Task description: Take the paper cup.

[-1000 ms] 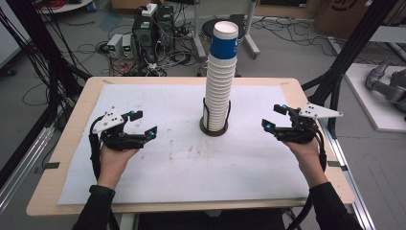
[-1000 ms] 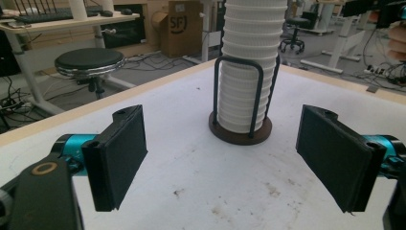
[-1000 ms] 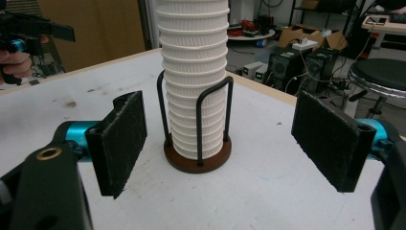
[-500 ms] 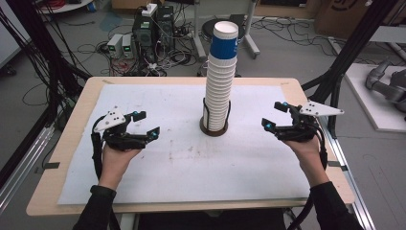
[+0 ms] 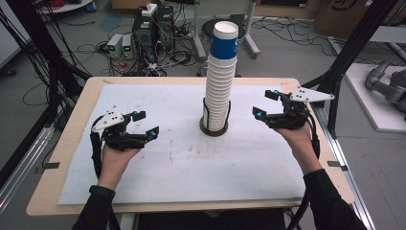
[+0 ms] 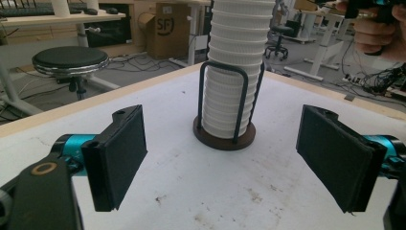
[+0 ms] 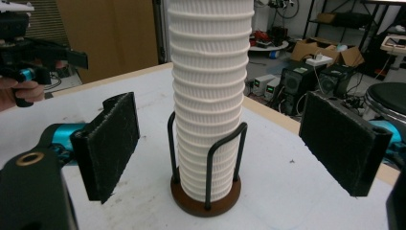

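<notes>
Many white ribbed cups (image 5: 219,91) are nested into one tall stack, the top one banded blue, standing upright in a holder (image 5: 213,128) with a round dark base and black wire hoops that rise around the lowest cups. The holder sits near the middle of the white sheet (image 5: 191,167) that covers the wooden table (image 5: 72,124), a little toward the far edge.

Left of the stack and well apart from it, the left gripper (image 5: 146,125) is held above the sheet in a hand (image 5: 115,160), its jaws spread wide with nothing between them; the left gripper view looks between both black pads (image 6: 119,155) at the holder ahead. On the other side, the right gripper (image 5: 266,104) is nearer the stack but not touching it, jaws likewise wide apart and empty, pointed at the cups; in the right gripper view the stack stands between the two pads (image 7: 107,143).

Beyond the table lie floor cables, computer boxes (image 5: 143,33) and a stool (image 6: 71,60).
</notes>
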The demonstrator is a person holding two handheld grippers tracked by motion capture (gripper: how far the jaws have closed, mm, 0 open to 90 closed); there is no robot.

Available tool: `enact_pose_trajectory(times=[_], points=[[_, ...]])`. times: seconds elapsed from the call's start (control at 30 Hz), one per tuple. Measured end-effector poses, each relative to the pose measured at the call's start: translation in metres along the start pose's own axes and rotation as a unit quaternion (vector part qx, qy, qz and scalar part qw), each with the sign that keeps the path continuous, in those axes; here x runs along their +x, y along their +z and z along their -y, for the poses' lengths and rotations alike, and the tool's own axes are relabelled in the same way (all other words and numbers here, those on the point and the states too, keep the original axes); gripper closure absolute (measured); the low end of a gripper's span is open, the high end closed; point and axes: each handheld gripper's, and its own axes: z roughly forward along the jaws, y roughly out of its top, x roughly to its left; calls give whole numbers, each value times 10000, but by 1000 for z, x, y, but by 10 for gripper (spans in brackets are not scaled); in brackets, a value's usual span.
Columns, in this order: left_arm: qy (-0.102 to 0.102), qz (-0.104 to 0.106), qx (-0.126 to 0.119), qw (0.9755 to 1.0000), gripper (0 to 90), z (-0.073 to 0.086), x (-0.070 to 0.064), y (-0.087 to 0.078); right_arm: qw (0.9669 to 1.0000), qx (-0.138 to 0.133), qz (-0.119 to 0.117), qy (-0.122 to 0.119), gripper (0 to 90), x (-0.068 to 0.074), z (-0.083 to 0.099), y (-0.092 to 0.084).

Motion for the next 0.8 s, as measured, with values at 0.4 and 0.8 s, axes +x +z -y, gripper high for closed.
enact_pose_trajectory(times=[0.4, 0.8], points=[[-39, 91, 16, 10000, 171, 0, -2, 2, 9999, -105, -59, -35, 141, -8, -27, 22], [-87, 180, -1, 9998, 171, 0, -2, 4, 9998, -108, -167, 1, 142, -14, -55, 50]])
